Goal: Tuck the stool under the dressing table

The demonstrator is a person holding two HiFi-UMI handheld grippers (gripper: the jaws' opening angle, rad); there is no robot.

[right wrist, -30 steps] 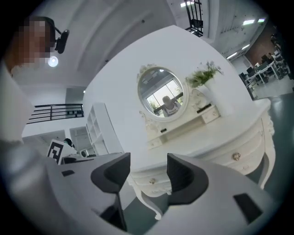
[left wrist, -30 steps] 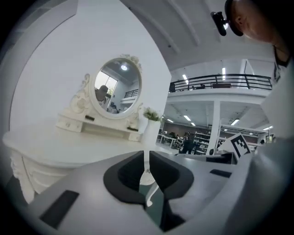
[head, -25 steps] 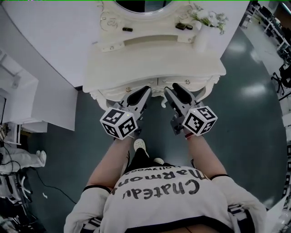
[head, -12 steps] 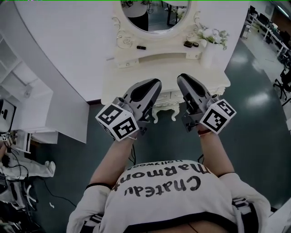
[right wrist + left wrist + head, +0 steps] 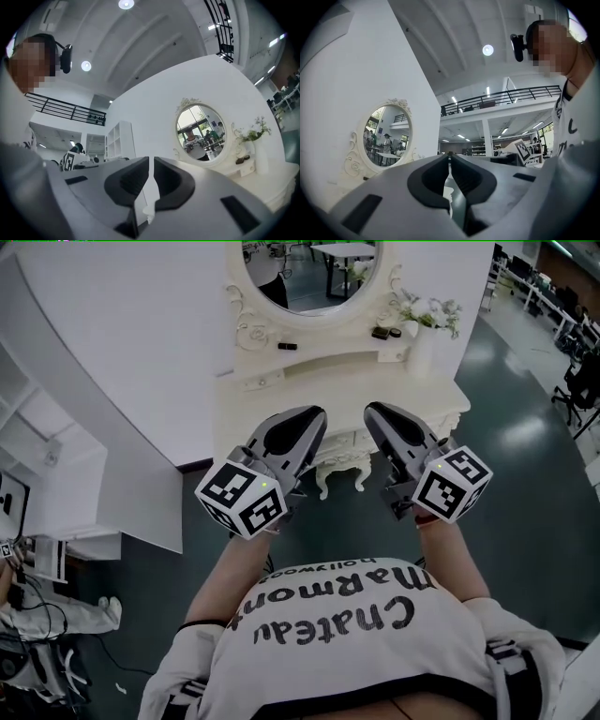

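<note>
The cream dressing table (image 5: 253,418) with its oval mirror (image 5: 309,273) stands against the white wall. Below its front edge the stool's (image 5: 341,461) carved rail and two curved legs show; the rest is hidden under the table. My left gripper (image 5: 317,414) and right gripper (image 5: 372,412) hang side by side in front of the table, above the stool and touching nothing. The left gripper (image 5: 449,157) is shut and empty. The right gripper's (image 5: 151,161) jaws have just come together with nothing between them. The mirror (image 5: 200,133) lies ahead of it.
A vase of white flowers (image 5: 422,320) and small dark items (image 5: 380,333) sit on the table's raised shelf. White shelving (image 5: 37,446) stands at the left, with cables and white gear (image 5: 56,610) on the dark floor below. A dark chair (image 5: 577,390) is at the right.
Both grippers have risen from low in front of the stool to the height of the table's front. The view has tilted up, bringing the mirror in.
</note>
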